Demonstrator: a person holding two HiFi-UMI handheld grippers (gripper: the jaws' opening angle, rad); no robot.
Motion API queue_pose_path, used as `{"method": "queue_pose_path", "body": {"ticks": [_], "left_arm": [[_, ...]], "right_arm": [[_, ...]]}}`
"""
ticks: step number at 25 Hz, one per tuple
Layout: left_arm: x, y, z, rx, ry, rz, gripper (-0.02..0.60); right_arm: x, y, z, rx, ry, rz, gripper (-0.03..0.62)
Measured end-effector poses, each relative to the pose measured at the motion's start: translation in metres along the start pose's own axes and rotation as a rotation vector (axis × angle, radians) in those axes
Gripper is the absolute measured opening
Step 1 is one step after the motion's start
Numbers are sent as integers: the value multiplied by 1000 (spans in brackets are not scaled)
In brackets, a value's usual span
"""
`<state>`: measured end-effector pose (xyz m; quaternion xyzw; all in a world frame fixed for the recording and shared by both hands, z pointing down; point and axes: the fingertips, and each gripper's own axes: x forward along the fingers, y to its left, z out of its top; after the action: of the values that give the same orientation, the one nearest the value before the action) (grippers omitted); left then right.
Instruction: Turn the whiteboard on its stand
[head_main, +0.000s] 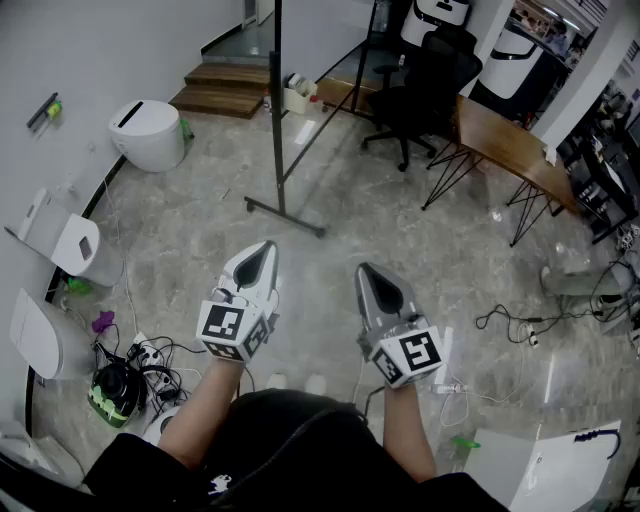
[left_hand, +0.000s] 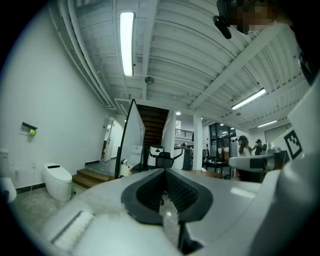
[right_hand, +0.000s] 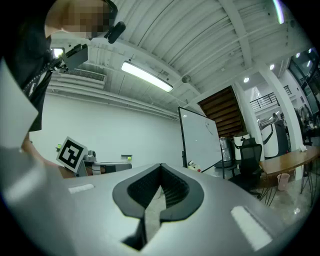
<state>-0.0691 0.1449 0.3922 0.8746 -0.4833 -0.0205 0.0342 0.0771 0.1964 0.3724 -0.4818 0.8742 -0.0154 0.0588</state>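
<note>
Your left tool and right tool are held level in front of you, side by side. Each has its jaws pressed together with nothing between them, as both gripper views show. The whiteboard is well ahead of you on the floor, out of reach. In the head view you see it almost edge-on, with the foot bar of its stand nearest you.

The step in hand looks like the approach. Walk up until the board's side edge is just beside one tool, then spread that tool's jaws before you reach it. Take the frame at the edge rather than the writing face, which the pads would likely slip on. I cannot tell from here how the panel pivots, so start the turn gently and feel which way it gives.

Watch that the stand does not skate. Mind the cables lying to your left. The office chair beyond the board may crowd the swing.
</note>
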Motion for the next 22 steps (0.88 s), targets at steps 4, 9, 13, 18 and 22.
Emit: {"method": "queue_pose_path", "body": {"ticks": [4,9,13,18,22], "left_arm": [[5,-5,2,3,-8,-4,3],[6,-12,-1,-1,-13,-4,3],[9,-19,-2,-5,-24,2,3],[11,-29,-2,-16,-43,-1,3],[13,-36,-5,-21,-44,6,3]], "right_arm": [[-1,-5,1,2,-2,4,5],[-6,-8,-4,11,4,20,5],[-11,-12,-8,18,13,49,5],[-16,-9,-8,34,8,115,5],[-20,-10,-10,65,5,157,6]]}}
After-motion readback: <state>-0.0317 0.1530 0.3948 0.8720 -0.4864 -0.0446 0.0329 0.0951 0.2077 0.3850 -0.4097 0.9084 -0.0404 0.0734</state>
